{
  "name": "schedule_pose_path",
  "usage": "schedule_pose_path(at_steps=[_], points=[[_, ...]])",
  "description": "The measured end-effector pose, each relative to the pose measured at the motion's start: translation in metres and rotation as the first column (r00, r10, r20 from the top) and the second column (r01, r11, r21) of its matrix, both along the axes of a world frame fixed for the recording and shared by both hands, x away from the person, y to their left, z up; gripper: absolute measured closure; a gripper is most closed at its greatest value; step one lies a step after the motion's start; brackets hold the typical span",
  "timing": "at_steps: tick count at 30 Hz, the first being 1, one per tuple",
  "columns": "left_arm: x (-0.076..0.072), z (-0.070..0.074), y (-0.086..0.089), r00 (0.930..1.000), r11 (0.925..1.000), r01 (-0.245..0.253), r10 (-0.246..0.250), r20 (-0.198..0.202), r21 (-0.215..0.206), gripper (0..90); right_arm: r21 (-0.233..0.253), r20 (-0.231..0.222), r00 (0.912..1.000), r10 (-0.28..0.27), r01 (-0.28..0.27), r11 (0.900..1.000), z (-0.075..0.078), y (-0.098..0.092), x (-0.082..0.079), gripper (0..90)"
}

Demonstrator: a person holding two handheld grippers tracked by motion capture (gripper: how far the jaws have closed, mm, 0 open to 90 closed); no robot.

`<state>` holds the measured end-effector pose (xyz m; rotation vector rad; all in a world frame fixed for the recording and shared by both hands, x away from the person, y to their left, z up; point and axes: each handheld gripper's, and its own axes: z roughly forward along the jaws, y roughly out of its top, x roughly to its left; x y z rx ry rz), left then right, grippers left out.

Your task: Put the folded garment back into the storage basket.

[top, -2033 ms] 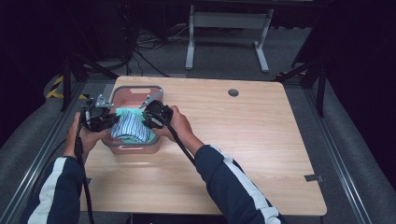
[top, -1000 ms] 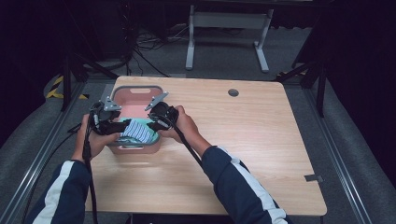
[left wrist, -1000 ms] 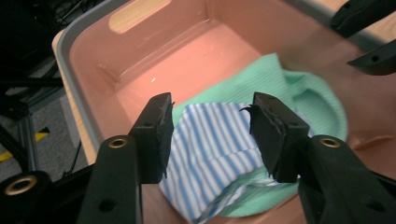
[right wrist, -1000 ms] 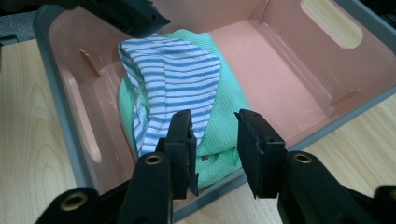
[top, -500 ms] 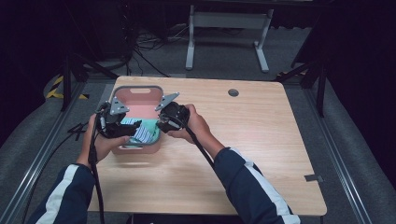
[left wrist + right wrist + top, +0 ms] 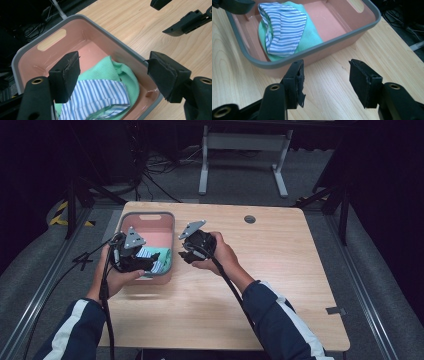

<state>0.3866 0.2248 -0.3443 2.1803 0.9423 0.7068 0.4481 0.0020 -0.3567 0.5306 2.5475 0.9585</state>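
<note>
With both garments lying in the pink bin (image 6: 172,240), placement judged complete: blue striped cloth (image 6: 283,27) atop green cloth (image 6: 310,37), near end. Left gripper (image 6: 113,75) spread wide above the load, empty. Right gripper (image 6: 325,82) spread, empty, beside the bin over the table (image 6: 280,270). Left to do: nothing evident beyond retreat.

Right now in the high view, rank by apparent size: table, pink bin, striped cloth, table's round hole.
1. table
2. pink bin
3. striped cloth, partly hidden by the left tongs, so its extent is unsure
4. round hole
</note>
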Motion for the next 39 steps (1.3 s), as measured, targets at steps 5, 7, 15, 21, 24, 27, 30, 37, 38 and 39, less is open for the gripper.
schedule_pose_path(at_steps=[5,7,15,21,24,27,30,37,38,39], points=[[-0.005,-0.002,-0.011,0.9997,0.9997,0.026,-0.026,0.002,0.001,25.1,-0.005,0.009,0.9999,-0.012,0.012,1.000,0.003,-0.016,-0.006,44.1],[-0.006,-0.002,-0.013,0.9995,0.9995,0.031,-0.031,0.001,0.006,24.6,-0.009,0.012,0.9999,-0.011,0.011,1.000,0.004,-0.020,-0.007,43.9],[-0.015,-0.004,-0.032,0.9965,0.9965,0.083,-0.083,0.008,-0.004,23.2,-0.028,0.031,0.9991,-0.030,0.030,0.999,0.006,-0.046,-0.014,42.3],[-0.023,-0.008,-0.044,0.9923,0.9924,0.123,-0.123,0.016,-0.003,22.3,-0.044,0.035,0.9979,-0.055,0.056,0.997,0.005,-0.067,-0.019,40.9],[-0.025,-0.009,-0.048,0.9907,0.9908,0.136,-0.136,0.011,0.001,22.3,-0.042,0.038,0.9973,-0.063,0.065,0.997,0.005,-0.073,-0.021,39.9],[-0.029,-0.013,-0.054,0.9879,0.9879,0.155,-0.155,0.010,-0.003,21.8,-0.042,0.042,0.9964,-0.074,0.076,0.996,0.005,-0.083,-0.024,39.5],[-0.032,-0.017,-0.058,0.9843,0.9843,0.176,-0.176,0.008,0.009,21.4,-0.041,0.047,0.9953,-0.085,0.087,0.995,0.004,-0.092,-0.028,38.9],[-0.039,-0.027,-0.069,0.9788,0.9787,0.205,-0.205,-0.004,0.015,20.6,-0.061,0.065,0.9928,-0.101,0.105,0.993,-0.001,-0.112,-0.038,37.6],[-0.039,-0.028,-0.071,0.9773,0.9771,0.212,-0.212,-0.004,0.020,20.6,-0.060,0.065,0.9926,-0.102,0.106,0.993,-0.002,-0.115,-0.039,37.5],[-0.040,-0.031,-0.073,0.9764,0.9763,0.216,-0.216,-0.006,0.010,20.4,-0.059,0.064,0.9924,-0.106,0.109,0.992,-0.003,-0.118,-0.040,37.4]])
